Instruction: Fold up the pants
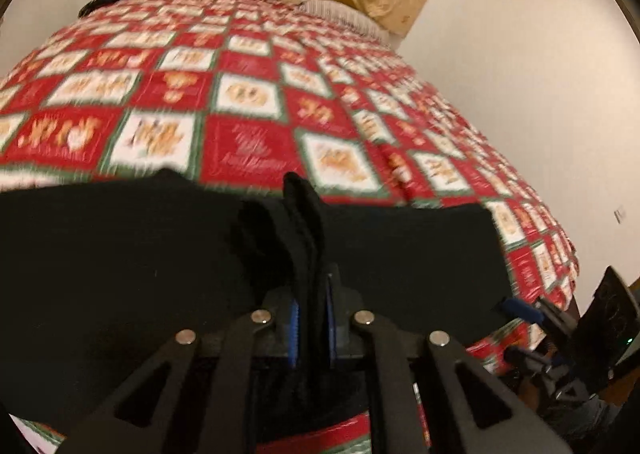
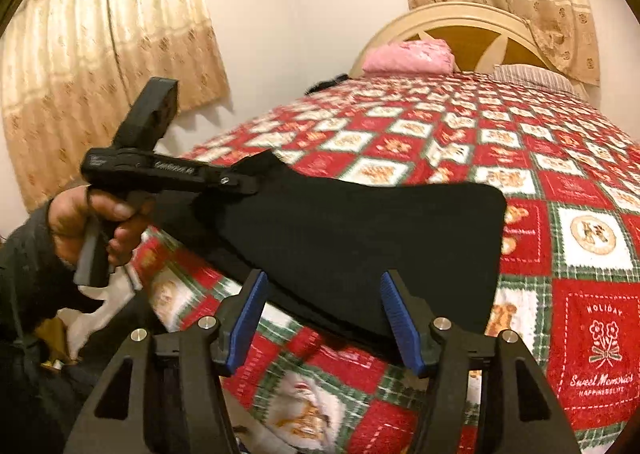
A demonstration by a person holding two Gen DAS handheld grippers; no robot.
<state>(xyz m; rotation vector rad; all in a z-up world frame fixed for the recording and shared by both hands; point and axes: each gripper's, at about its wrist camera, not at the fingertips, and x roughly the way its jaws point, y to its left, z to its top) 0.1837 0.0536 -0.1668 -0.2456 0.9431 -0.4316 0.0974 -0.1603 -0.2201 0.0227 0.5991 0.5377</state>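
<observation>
Two hand-held grippers are at work here. Your left hand-held gripper [image 1: 310,318] is squeezed tight on a bunched edge of the soft black cloth pants [image 2: 360,238]. Your right hand-held gripper [image 2: 324,322] is wide open, holding nothing, just beside the near edge. The pants lie flat on the bed with the red, white and green checked blanket [image 2: 540,158]. You look mid-fold. Next, grab the near edge with the right one, then lift both together.

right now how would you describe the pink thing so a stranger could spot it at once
Start at the bed's red patchwork quilt and look to its far end, under the arched cream headboard. The folded pink bundle lies there, left of a striped pillow; it is the only plain pink item in sight.
</observation>
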